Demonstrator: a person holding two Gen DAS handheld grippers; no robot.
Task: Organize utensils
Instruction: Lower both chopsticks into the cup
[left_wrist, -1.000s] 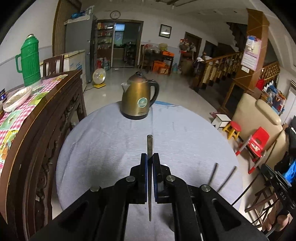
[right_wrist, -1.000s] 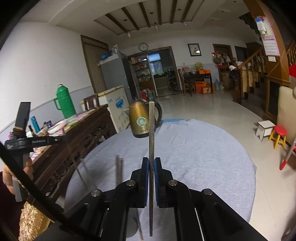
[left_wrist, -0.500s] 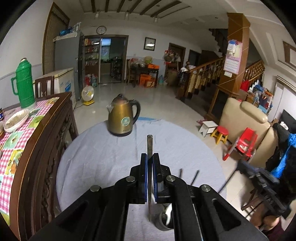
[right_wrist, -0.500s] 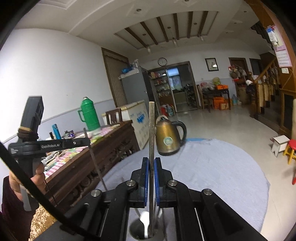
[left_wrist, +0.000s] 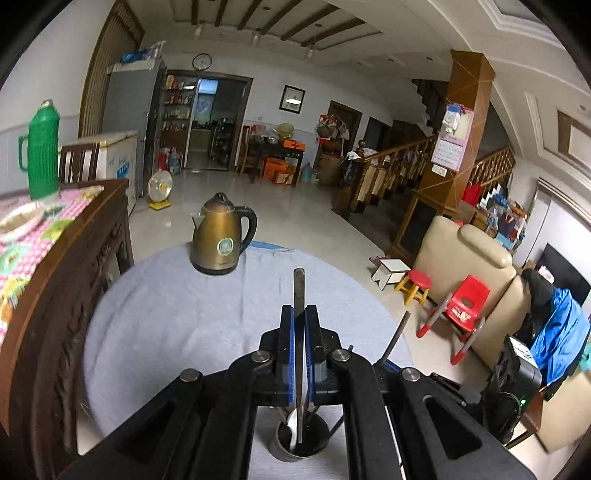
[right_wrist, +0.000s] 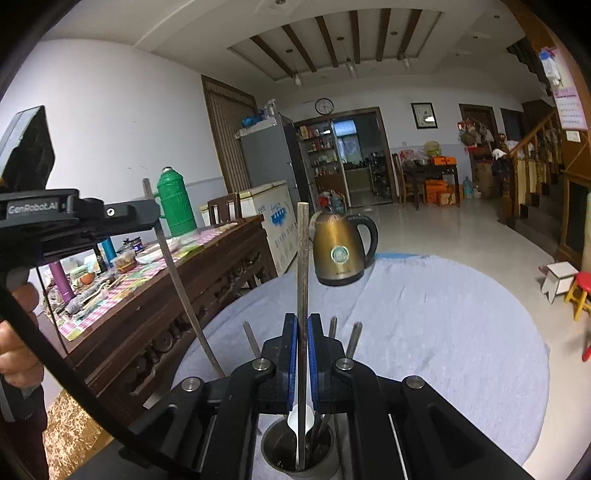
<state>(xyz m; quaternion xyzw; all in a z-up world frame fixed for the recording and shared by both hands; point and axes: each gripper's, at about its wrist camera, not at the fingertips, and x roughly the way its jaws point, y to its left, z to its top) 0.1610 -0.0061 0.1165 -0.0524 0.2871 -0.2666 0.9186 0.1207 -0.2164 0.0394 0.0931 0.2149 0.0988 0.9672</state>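
Observation:
My left gripper (left_wrist: 298, 314) is shut on a flat metal utensil (left_wrist: 298, 288) that hangs down into a round metal cup (left_wrist: 301, 441) on the grey-clothed round table (left_wrist: 177, 317). My right gripper (right_wrist: 302, 321) is shut on another flat metal utensil (right_wrist: 303, 258) whose lower end is inside the same cup (right_wrist: 295, 450). The cup holds a white spoon (right_wrist: 295, 421) and several metal handles (right_wrist: 354, 334). The left gripper's body (right_wrist: 74, 216) and its utensil show at the left of the right wrist view.
A brass electric kettle (left_wrist: 221, 236) stands at the table's far side. A dark carved wooden sideboard (left_wrist: 55, 266) with a checked cloth and a green thermos (left_wrist: 42, 147) is on the left. Stools and a red child's chair (left_wrist: 461, 302) stand on the floor to the right.
Both grippers have moved in over the metal cup with their utensils, and both utensils' lower ends now reach into it. The views have tilted up.

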